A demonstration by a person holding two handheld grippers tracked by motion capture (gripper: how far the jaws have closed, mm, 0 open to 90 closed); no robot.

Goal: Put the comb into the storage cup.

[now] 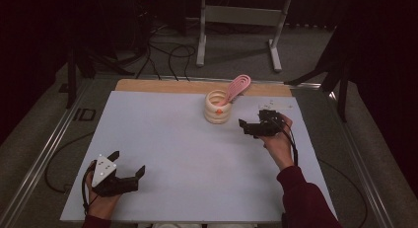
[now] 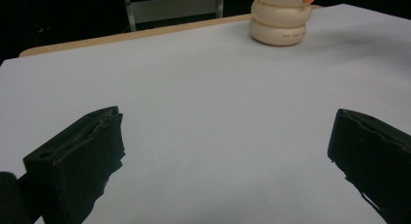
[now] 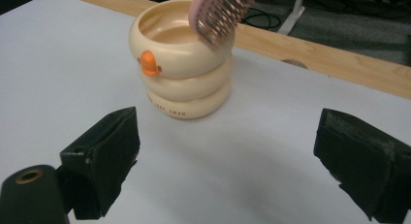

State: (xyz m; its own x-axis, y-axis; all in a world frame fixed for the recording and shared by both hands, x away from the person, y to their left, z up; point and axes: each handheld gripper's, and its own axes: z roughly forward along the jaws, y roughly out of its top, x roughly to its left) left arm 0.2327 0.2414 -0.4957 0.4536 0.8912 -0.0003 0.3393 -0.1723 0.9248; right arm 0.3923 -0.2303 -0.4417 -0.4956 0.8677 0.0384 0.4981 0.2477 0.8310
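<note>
A cream ringed cup (image 1: 217,106) with an orange beak on its side stands upright at the back middle of the white table sheet (image 1: 187,154). A pink comb (image 1: 238,87) leans out of it toward the back right. My right gripper (image 1: 248,128) hovers just right of the cup, open, jaws empty; the right gripper view has the cup (image 3: 181,64) and the comb (image 3: 223,13) close ahead between the jaws. My left gripper (image 1: 129,165) rests at the front left, open and empty, with the cup (image 2: 281,18) far ahead.
A wooden table edge (image 1: 197,86) runs along the back of the sheet. Beyond it stand a white metal frame (image 1: 240,20) and loose cables (image 1: 167,55) on the grey floor. Metal rails (image 1: 44,144) flank the table.
</note>
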